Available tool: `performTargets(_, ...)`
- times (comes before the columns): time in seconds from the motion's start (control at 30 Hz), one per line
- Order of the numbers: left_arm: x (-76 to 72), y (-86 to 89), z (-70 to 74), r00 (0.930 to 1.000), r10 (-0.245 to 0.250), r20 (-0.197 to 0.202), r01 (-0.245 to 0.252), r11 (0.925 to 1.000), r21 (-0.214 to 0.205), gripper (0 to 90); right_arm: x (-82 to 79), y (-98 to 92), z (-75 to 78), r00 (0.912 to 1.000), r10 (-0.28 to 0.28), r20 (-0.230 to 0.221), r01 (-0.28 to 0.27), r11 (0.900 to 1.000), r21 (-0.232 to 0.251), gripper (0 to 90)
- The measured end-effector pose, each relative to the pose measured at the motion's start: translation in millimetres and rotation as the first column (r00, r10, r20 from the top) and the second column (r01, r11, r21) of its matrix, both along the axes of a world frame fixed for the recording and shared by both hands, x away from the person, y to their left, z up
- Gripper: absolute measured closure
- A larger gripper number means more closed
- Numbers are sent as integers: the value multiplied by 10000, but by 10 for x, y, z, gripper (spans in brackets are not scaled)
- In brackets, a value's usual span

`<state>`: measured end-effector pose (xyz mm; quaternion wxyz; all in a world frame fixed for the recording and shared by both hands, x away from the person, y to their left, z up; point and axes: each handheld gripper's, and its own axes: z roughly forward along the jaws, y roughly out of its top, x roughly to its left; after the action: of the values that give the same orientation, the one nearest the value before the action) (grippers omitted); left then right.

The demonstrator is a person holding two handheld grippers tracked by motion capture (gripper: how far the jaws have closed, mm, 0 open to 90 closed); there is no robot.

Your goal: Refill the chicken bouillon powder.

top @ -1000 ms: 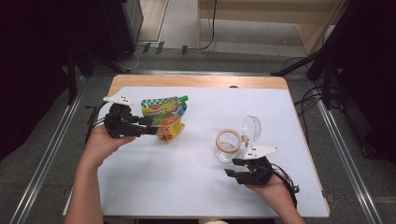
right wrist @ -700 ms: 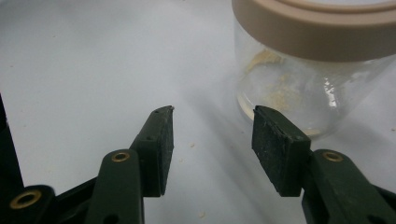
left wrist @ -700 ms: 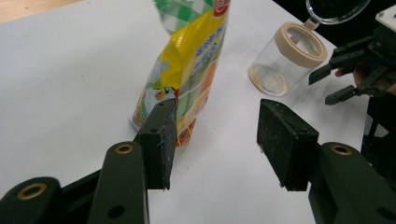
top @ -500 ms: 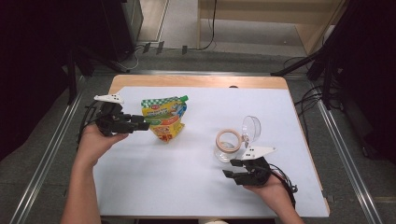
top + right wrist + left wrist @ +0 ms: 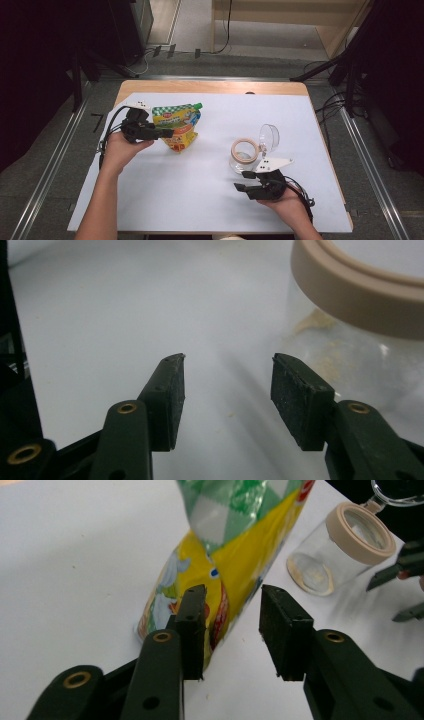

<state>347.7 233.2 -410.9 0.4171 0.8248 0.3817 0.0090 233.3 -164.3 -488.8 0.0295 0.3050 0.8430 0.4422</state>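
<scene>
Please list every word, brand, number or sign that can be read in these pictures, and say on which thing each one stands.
None can be read for certain.
Pouch: a small red brand mark near its top and coloured print with a cartoon figure, all too small and blurred in the high view.
Pouch in the left gripper view: a red patch with white letters, cut off at the top edge, unreadable.
Glass jar: no label visible.
</scene>
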Motion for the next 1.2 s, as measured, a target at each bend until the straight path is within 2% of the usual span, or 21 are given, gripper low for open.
performTargets(0.13, 15, -47, -33, 9999, 121, 99, -119, 9998, -156, 676, -33, 76, 24, 9995, 220, 223, -226, 9994, 245, 490)
performTargets(0.3, 10, -64, -46, 9991, 298, 305, -296, 9995, -92, 727, -63, 189, 33, 9975, 639, 319, -653, 9967, 478, 490)
performTargets(0.43, 26, -66, -55, 9991, 302, 284, -296, 9993, -207, 765, -50, 257, -6, 9967, 773, 240, -785, 9954, 541, 490)
performTargets(0.5, -8, -66, -56, 9981, 180, 588, -181, 9998, 19, 782, -47, 290, -33, 9963, 845, 133, -850, 9954, 448, 490)
performTargets(0.53, -21, -57, -63, 9977, 229, 633, -229, 9997, -7, 803, -49, 312, -46, 9962, 868, 93, -871, 9953, 423, 490)
performTargets(0.63, -53, -48, -81, 9976, 445, 533, -437, 9989, -171, 862, -53, 349, -50, 9958, 914, 21, -914, 9947, 469, 490)
performTargets(0.77, -76, -80, -65, 9979, 480, 445, -478, 9988, -62, 879, -90, 399, -32, 9927, 1179, 237, -1190, 9916, 502, 490)
performTargets(0.93, -127, -92, 12, 9976, 605, 327, -601, 9981, -110, 892, -133, 446, -40, 9921, 1228, 246, -1238, 9913, 437, 490)
performTargets(1.03, -158, -88, 88, 9987, 421, 280, -412, 9986, -327, 900, -137, 470, -37, 9924, 1190, 302, -1204, 9914, 514, 491)
performTargets(1.2, -227, -131, 218, 9992, 30, 408, -17, 9995, -320, 900, -80, 533, -64, 9948, 1000, 206, -1012, 9924, 699, 491)
